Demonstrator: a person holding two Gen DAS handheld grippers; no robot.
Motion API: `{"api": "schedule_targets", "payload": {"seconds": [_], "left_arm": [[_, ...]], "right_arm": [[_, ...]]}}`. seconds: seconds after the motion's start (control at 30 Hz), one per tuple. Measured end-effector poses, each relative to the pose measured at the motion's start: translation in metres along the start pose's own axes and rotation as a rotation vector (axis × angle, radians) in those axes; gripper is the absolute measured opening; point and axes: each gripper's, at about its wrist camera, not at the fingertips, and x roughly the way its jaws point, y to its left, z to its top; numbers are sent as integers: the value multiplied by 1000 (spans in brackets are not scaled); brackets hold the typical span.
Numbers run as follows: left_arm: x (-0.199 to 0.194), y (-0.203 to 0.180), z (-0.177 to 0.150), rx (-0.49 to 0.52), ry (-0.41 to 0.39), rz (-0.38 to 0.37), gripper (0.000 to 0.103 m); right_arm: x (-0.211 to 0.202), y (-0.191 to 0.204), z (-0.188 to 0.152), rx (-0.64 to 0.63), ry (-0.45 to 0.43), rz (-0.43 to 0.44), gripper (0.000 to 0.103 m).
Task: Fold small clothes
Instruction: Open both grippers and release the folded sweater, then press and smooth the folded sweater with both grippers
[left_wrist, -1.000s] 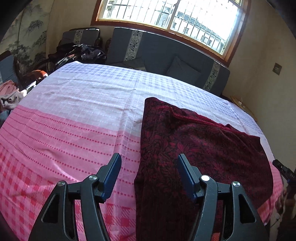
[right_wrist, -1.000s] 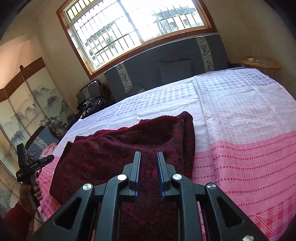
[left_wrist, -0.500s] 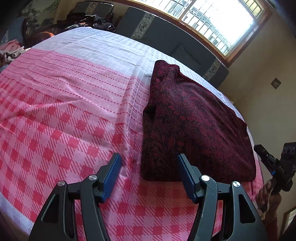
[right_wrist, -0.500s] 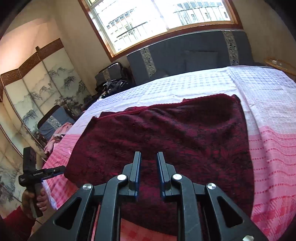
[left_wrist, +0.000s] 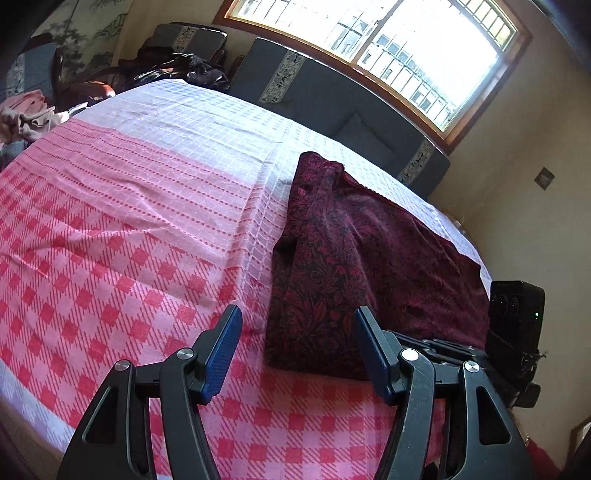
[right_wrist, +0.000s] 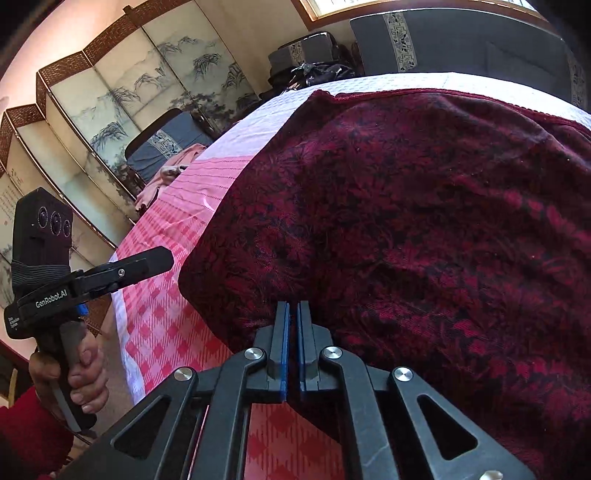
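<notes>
The left tool (left_wrist: 295, 350) hovers spread wide over the garment's (left_wrist: 354, 258) near corner. The right tool (right_wrist: 292, 314) is clenched at its edge, though whether it pinches cloth is unclear.

Garment: the folded dark-red patterned garment (left_wrist: 354, 258) lies on the pink checked bedsheet (left_wrist: 129, 229), toward its right side.
Sofa: the grey cushioned sofa (left_wrist: 332, 99) stands behind the bed, beneath the barred window (left_wrist: 388, 48).
Screen: the painted folding screen (right_wrist: 110, 99) stands left of the bed.
</notes>
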Motion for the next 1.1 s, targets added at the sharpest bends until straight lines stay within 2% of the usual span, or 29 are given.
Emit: {"api": "schedule_targets", "payload": {"seconds": [0.07, 0.13, 0.2, 0.27, 0.3, 0.4, 0.5, 0.6, 0.67, 0.77, 0.83, 0.87, 0.97, 1.0, 1.1], "left_arm": [[5, -22, 4, 46, 16, -61, 63], [18, -40, 5, 100, 12, -81, 63], [38, -48, 4, 132, 38, -57, 63], [58, -44, -1, 121, 92, -38, 63], [63, -41, -4, 112, 109, -29, 63], [65, -37, -8, 136, 93, -17, 63], [67, -41, -12, 178, 89, 13, 63], [68, -46, -16, 210, 81, 41, 63], [69, -49, -18, 224, 73, 51, 63], [71, -48, -19, 219, 65, 48, 63], [71, -45, -19, 210, 65, 44, 63], [71, -45, -19, 210, 65, 46, 63], [72, -49, -18, 219, 69, 64, 63], [73, -50, -18, 225, 72, 71, 64], [76, -54, -18, 227, 73, 81, 65]], "right_arm": [[0, -3, 0, 14, 3, 15, 0], [-1, -3, -1, 19, -2, 21, 0], [-5, -8, -1, 49, -20, 56, 0], [-19, -18, -3, 100, -64, 100, 4], [-31, -24, -6, 115, -98, 101, 9], [-73, -50, -5, 145, -175, 35, 10], [-106, -98, 9, 194, -194, -107, 10], [-130, -161, 26, 313, -222, -140, 10], [-136, -203, 36, 409, -208, -117, 10], [-148, -247, 37, 521, -254, -223, 0], [-151, -274, 24, 651, -296, -123, 0], [-150, -282, 19, 673, -301, -84, 0], [-163, -279, 17, 634, -354, -102, 0], [-172, -275, 20, 617, -383, -107, 9], [-184, -247, 28, 544, -411, -128, 10]]}}
